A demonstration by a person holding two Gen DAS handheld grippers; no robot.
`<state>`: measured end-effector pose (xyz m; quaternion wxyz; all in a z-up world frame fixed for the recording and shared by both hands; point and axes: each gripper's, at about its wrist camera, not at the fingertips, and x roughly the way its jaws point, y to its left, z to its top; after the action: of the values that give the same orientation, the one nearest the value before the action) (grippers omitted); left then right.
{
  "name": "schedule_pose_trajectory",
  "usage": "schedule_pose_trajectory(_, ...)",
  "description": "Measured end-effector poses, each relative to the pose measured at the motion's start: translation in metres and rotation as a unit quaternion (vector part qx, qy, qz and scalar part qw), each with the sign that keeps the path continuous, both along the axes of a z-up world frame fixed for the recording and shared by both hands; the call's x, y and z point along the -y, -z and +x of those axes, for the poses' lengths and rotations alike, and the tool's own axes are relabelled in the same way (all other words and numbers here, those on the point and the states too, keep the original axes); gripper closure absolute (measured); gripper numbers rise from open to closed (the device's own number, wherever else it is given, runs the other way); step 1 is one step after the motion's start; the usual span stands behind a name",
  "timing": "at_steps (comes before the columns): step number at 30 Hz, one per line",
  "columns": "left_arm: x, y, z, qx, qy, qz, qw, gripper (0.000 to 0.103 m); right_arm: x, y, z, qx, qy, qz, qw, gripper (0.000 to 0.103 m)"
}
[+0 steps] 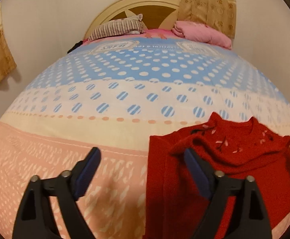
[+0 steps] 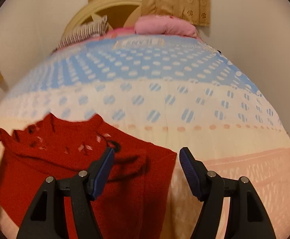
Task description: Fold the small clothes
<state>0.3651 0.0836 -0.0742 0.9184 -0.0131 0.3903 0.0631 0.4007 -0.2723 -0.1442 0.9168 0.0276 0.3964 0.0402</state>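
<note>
The left gripper (image 1: 142, 153) has its jaws spread wide with nothing between them; one pad hangs over bare bedspread (image 1: 69, 139), the other over the left part of the red sweater (image 1: 224, 159). The sweater lies on the pink end of the bed, between the two grippers, with its top part folded down so the neckline and small pink bows face up. The right gripper (image 2: 147, 153) is also spread and empty, its left pad above the sweater's right edge, its right pad over the bedspread.

The risks, as I judge them: the knit looks thick and springy, so the loose turned-down flap may creep or bulge open. A pinch through several layers could drag the lower layers and skew the fold. A pad could also snag on a bow, or catch the bedspread along with the sweater edge.

The left view shows the sweater's left edge as a straight vertical line, and a dark tip of the other gripper at the far right. The right view shows the right edge, a small dark ring near the neckline by the pad, and a wrinkled fold under it; this view is blurred, so finer details are hard to tell
</note>
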Motion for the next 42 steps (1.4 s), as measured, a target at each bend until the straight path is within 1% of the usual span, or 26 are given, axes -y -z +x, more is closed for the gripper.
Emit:
schedule_pose_trajectory(3, -0.004, 0.0, -0.005, 0.004, -0.01, 0.01, 0.9999, 0.008, 0.0, 0.001, -0.018, 0.01, -0.017, 0.006, 1.0, 0.035)
schedule_pose_trajectory(6, -0.007, 0.008, -0.009, -0.007, -0.018, -0.001, 0.9998, 0.008, 0.002, 0.004, -0.03, 0.015, -0.023, 0.019, 0.999, 0.035)
schedule_pose_trajectory(7, -0.005, 0.011, -0.009, -0.014, -0.018, 0.003, 0.9997, 0.008, 0.003, 0.006, -0.033, 0.013, -0.028, 0.026, 0.999, 0.035)
schedule_pose_trajectory(8, 0.001, 0.014, -0.009, -0.021, -0.01, 0.018, 0.9996, 0.008, -0.001, 0.005, -0.033, 0.007, -0.038, 0.034, 0.999, 0.035)
schedule_pose_trajectory(9, 0.006, 0.016, -0.009, -0.024, -0.002, 0.03, 0.9993, 0.008, -0.006, 0.007, -0.033, -0.009, -0.06, 0.04, 0.997, 0.035)
schedule_pose_trajectory(10, 0.014, 0.018, -0.008, -0.029, 0.008, 0.048, 0.9984, 0.008, -0.016, 0.009, -0.03, -0.02, -0.074, 0.03, 0.997, 0.035)
schedule_pose_trajectory(11, 0.023, 0.022, -0.005, -0.037, 0.017, 0.071, 0.9967, 0.008, -0.027, 0.012, -0.027, -0.035, -0.088, 0.004, 0.995, 0.035)
schedule_pose_trajectory(12, 0.026, 0.023, -0.003, -0.041, 0.02, 0.076, 0.9961, 0.008, -0.043, 0.019, -0.022, -0.059, -0.102, -0.046, 0.992, 0.035)
schedule_pose_trajectory(13, 0.029, 0.024, -0.001, -0.043, 0.022, 0.074, 0.9961, 0.008, -0.059, 0.029, -0.016, -0.079, -0.107, -0.105, 0.985, 0.035)
schedule_pose_trajectory(14, 0.031, 0.024, 0.003, -0.042, 0.021, 0.067, 0.9966, 0.008, -0.068, 0.034, -0.012, -0.083, -0.111, -0.129, 0.982, 0.035)
schedule_pose_trajectory(15, 0.031, 0.023, 0.007, -0.043, 0.016, 0.065, 0.9968, 0.008, -0.075, 0.039, -0.004, -0.088, -0.113, -0.136, 0.98, 0.035)
schedule_pose_trajectory(17, 0.028, 0.02, 0.016, -0.042, -0.011, 0.062, 0.9971, 0.008, -0.077, 0.039, 0.018, -0.092, -0.095, -0.129, 0.983, 0.035)
schedule_pose_trajectory(18, 0.025, 0.017, 0.016, -0.039, -0.02, 0.057, 0.9974, 0.008, -0.074, 0.034, 0.028, -0.081, -0.072, -0.137, 0.985, 0.035)
schedule_pose_trajectory(19, 0.019, 0.013, 0.016, -0.033, -0.031, 0.046, 0.9979, 0.008, -0.068, 0.025, 0.039, -0.065, -0.035, -0.141, 0.987, 0.035)
schedule_pose_trajectory(20, 0.014, 0.009, 0.014, -0.025, -0.036, 0.03, 0.9986, 0.008, -0.062, 0.018, 0.043, -0.056, -0.017, -0.129, 0.99, 0.035)
schedule_pose_trajectory(22, 0.005, 0.005, 0.007, -0.016, -0.035, 0.013, 0.9992, 0.008, -0.046, 0.001, 0.04, -0.031, 0.003, -0.076, 0.997, 0.035)
schedule_pose_trajectory(24, 0.0, 0.005, -0.002, -0.016, -0.038, 0.014, 0.9991, 0.008, -0.044, -0.003, 0.03, -0.027, -0.013, -0.069, 0.997, 0.035)
schedule_pose_trajectory(26, -0.008, 0.008, -0.02, -0.012, -0.035, 0.002, 0.9993, 0.008, -0.042, -0.001, 0.012, -0.021, -0.034, -0.067, 0.997, 0.035)
schedule_pose_trajectory(29, -0.015, 0.014, -0.046, -0.014, -0.032, -0.01, 0.9993, 0.008, -0.023, 0.005, -0.02, -0.022, -0.051, -0.009, 0.998, 0.035)
schedule_pose_trajectory(31, -0.014, 0.016, -0.065, -0.011, -0.023, -0.018, 0.9995, 0.008, 0.001, 0.009, -0.047, -0.024, -0.059, 0.053, 0.997, 0.035)
schedule_pose_trajectory(32, -0.013, 0.017, -0.079, -0.006, -0.015, -0.024, 0.9996, 0.008, 0.006, 0.01, -0.055, -0.022, -0.059, 0.066, 0.996, 0.035)
schedule_pose_trajectory(34, -0.009, 0.018, -0.095, 0.003, 0.005, -0.034, 0.9994, 0.008, 0.022, 0.01, -0.083, -0.012, -0.056, 0.092, 0.994, 0.039)
schedule_pose_trajectory(38, 0.005, 0.024, -0.109, 0.005, 0.029, -0.027, 0.9992, 0.008, 0.032, 0.014, -0.117, -0.013, -0.059, 0.143, 0.988, 0.057)
schedule_pose_trajectory(39, 0.008, 0.026, -0.109, 0.002, 0.031, -0.023, 0.9993, 0.008, 0.03, 0.016, -0.123, -0.016, -0.064, 0.146, 0.987, 0.062)
schedule_pose_trajectory(41, 0.012, 0.031, -0.107, -0.003, 0.025, -0.02, 0.9995, 0.008, 0.021, 0.019, -0.126, -0.021, -0.078, 0.142, 0.986, 0.065)
schedule_pose_trajectory(42, 0.013, 0.033, -0.107, -0.007, 0.027, -0.021, 0.9994, 0.008, 0.016, 0.022, -0.126, -0.025, -0.083, 0.141, 0.986, 0.07)
